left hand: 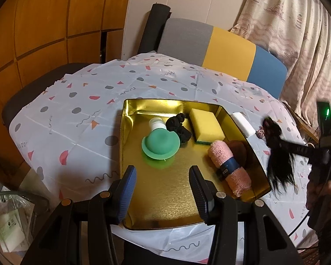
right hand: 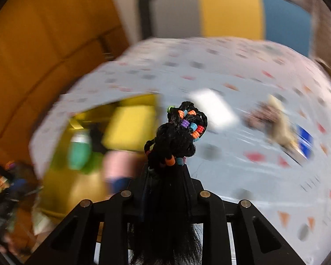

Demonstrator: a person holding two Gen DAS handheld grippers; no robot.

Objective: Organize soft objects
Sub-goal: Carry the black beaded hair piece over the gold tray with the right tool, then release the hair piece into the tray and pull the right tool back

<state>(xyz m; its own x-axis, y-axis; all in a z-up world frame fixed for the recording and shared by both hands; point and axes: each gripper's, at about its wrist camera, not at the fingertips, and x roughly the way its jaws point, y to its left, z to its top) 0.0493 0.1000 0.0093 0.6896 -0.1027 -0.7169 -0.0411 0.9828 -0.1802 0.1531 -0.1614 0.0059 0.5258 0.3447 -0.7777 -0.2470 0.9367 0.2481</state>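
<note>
Two grippers are at work over the table (left hand: 81,101): the left gripper (left hand: 163,190) hangs above the near edge of the gold tray (left hand: 130,145) with its jaws apart and nothing between them, while the right gripper (right hand: 165,172) is clamped on a black hairpiece (right hand: 176,145) strung with coloured beads, out past the tray's right edge and above the tablecloth. Inside the tray sit a green bottle (left hand: 160,142), a black scrunchie (left hand: 178,128), a yellow sponge (left hand: 206,128) and a rolled pink towel (left hand: 228,167) against the right wall. A white block (left hand: 242,123) lies just outside the tray's far right corner.

Biggest risk, as I judge it: the loose strands trail well below the jaws, so they could snag the tray's right wall, drag across the towel, or drape over the rim on release. The hold looks to be on a narrow bunch, so a quick swing might let it slip out short of the tray
</note>
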